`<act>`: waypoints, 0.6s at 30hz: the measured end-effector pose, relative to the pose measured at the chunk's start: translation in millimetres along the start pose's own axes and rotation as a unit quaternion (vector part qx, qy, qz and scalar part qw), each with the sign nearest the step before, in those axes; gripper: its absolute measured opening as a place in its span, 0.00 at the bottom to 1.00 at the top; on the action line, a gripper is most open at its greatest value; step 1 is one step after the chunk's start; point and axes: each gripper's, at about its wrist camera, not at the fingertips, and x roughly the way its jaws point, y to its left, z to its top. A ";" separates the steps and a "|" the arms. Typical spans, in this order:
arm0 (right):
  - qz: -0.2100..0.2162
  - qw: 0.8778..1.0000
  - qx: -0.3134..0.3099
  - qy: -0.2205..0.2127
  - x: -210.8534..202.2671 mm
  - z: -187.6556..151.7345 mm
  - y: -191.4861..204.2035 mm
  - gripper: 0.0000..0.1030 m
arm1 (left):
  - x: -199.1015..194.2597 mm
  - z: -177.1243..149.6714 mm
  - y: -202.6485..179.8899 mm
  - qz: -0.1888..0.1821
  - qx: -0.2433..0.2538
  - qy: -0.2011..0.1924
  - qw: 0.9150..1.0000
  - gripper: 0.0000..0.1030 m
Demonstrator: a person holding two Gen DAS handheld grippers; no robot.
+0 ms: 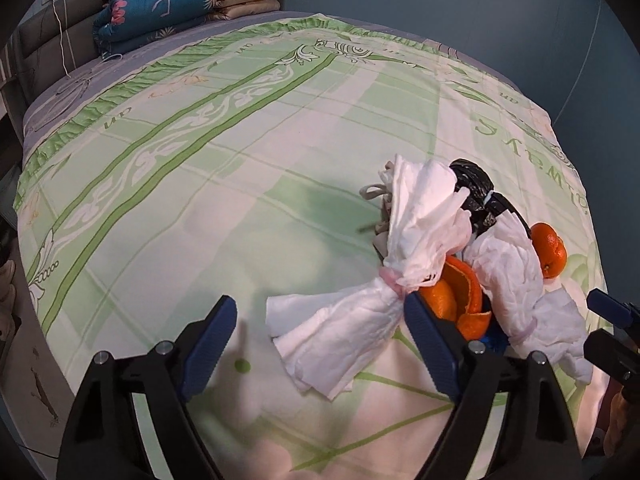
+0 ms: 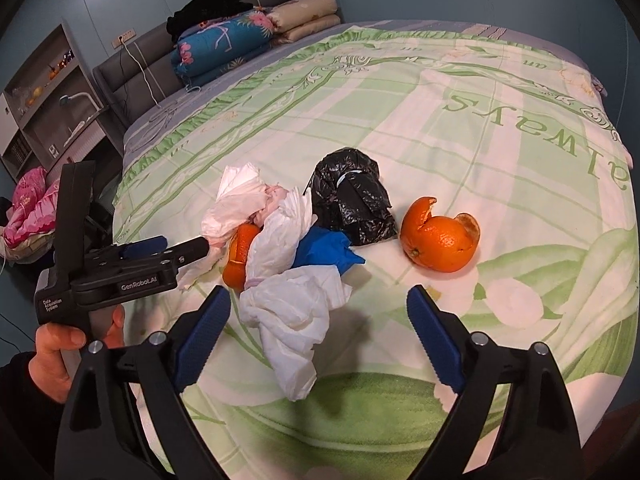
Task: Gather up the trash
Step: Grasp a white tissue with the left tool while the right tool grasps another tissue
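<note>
A heap of trash lies on the green-and-white bedspread (image 1: 200, 184). It holds crumpled white tissues (image 1: 420, 216), a black plastic bag (image 2: 356, 204), a scrap of blue material (image 2: 324, 248) and two pieces of orange peel (image 2: 440, 236) (image 2: 240, 256). My left gripper (image 1: 320, 344) stands open at the heap's left side, a twisted tissue (image 1: 332, 332) lying between its jaws, untouched by the left pad. My right gripper (image 2: 320, 340) is open too, over another tissue (image 2: 296, 320) at the heap's near edge. A hand (image 2: 56, 356) holds the left gripper (image 2: 184, 245).
Folded quilts (image 2: 240, 36) and a dark garment (image 2: 212, 4) are stacked at the head of the bed by the grey headboard (image 2: 132, 68). A shelf unit (image 2: 40, 92) and a pink bundle (image 2: 32, 208) stand beyond the bed's left edge. A blue wall lies behind.
</note>
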 end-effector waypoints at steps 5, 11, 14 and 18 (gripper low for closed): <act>0.001 1.000 0.002 0.012 8.2 -0.1 0.2 0.71 | 11.3 -4.5 3.4 -0.020 -0.010 0.018 1.000 0.65; 0.008 0.999 0.015 0.028 17.3 -1.2 -2.2 0.55 | 14.8 -6.0 5.4 -0.037 -0.019 0.026 0.999 0.50; 0.010 0.999 0.021 0.034 19.9 -0.8 -3.5 0.42 | 14.7 -6.8 6.7 -0.046 -0.027 0.029 0.998 0.41; 0.010 0.999 0.020 0.039 20.8 -0.8 -1.7 0.28 | 15.2 -6.7 8.9 -0.051 -0.039 0.033 0.997 0.30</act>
